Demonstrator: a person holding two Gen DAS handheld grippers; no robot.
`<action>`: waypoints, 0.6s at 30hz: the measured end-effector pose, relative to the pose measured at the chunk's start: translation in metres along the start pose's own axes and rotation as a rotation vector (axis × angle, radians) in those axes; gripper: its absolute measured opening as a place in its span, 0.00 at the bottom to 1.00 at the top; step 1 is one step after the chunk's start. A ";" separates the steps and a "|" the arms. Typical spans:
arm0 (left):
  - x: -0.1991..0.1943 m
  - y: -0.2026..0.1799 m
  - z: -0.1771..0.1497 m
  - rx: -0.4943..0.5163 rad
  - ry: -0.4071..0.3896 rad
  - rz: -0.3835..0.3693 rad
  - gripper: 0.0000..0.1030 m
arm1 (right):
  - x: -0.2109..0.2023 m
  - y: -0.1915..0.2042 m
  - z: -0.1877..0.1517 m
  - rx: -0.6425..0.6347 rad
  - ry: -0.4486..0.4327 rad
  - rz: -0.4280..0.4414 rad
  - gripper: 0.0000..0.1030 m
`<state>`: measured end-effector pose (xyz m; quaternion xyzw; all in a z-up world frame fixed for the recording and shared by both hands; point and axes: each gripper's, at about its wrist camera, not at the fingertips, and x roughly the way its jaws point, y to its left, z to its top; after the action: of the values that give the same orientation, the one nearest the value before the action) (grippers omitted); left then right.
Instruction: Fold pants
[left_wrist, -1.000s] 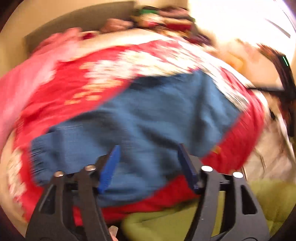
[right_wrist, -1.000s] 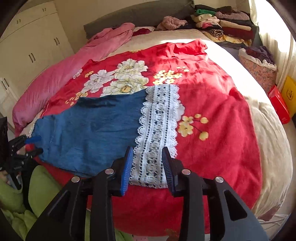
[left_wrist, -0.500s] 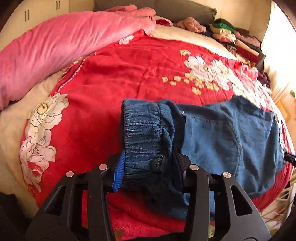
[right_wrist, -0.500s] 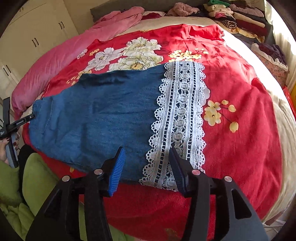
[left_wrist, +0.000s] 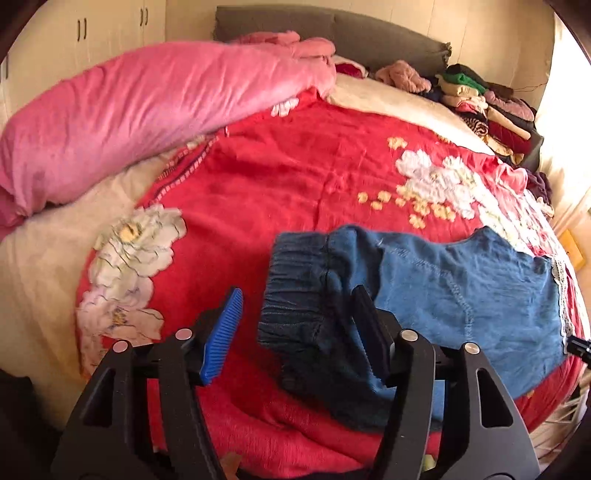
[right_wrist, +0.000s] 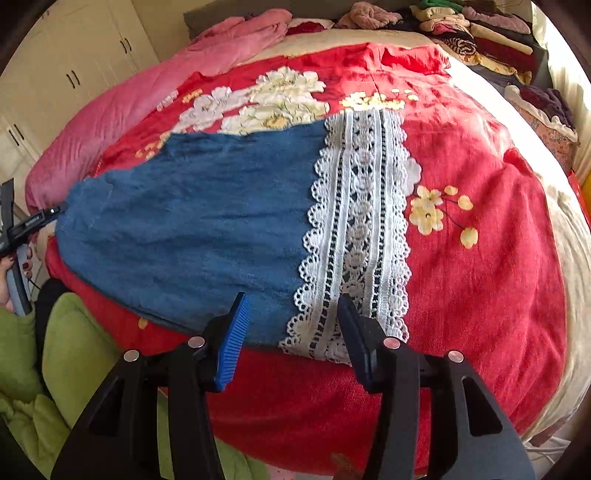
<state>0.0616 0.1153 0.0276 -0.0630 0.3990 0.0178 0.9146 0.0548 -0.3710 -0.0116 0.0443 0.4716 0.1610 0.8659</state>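
Blue denim pants (right_wrist: 192, 218) with a white lace hem (right_wrist: 360, 229) lie flat across a red floral blanket (right_wrist: 480, 258) on the bed. In the left wrist view the elastic waistband (left_wrist: 295, 291) is bunched and lifted at the near edge. My left gripper (left_wrist: 295, 314) is open, its jaws wide on either side of the waistband, the right finger touching the fabric. My right gripper (right_wrist: 291, 317) is open just above the near edge of the pants, where denim meets lace. The left gripper also shows at the far left of the right wrist view (right_wrist: 29, 221).
A pink quilt (left_wrist: 129, 110) lies along the left side of the bed. Stacks of folded clothes (left_wrist: 487, 107) sit at the head of the bed on the right. A green garment (right_wrist: 55, 369) is below the bed's near edge. White cupboards (right_wrist: 74, 74) stand at left.
My left gripper has opened and let go of the waistband, which stays bunched between the jaws. My right gripper has moved closer to the near edge of the pants and opened wider.
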 end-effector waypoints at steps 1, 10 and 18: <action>-0.008 -0.004 0.002 0.008 -0.019 -0.004 0.58 | -0.003 0.001 0.003 -0.002 -0.017 0.008 0.47; -0.022 -0.079 0.026 0.174 -0.074 -0.122 0.69 | 0.033 0.003 -0.008 -0.042 0.098 -0.031 0.47; 0.021 -0.145 0.042 0.294 -0.005 -0.205 0.70 | -0.014 -0.016 0.038 0.000 -0.094 -0.025 0.47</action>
<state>0.1185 -0.0235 0.0549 0.0311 0.3866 -0.1339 0.9119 0.0828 -0.3882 0.0165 0.0459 0.4311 0.1476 0.8890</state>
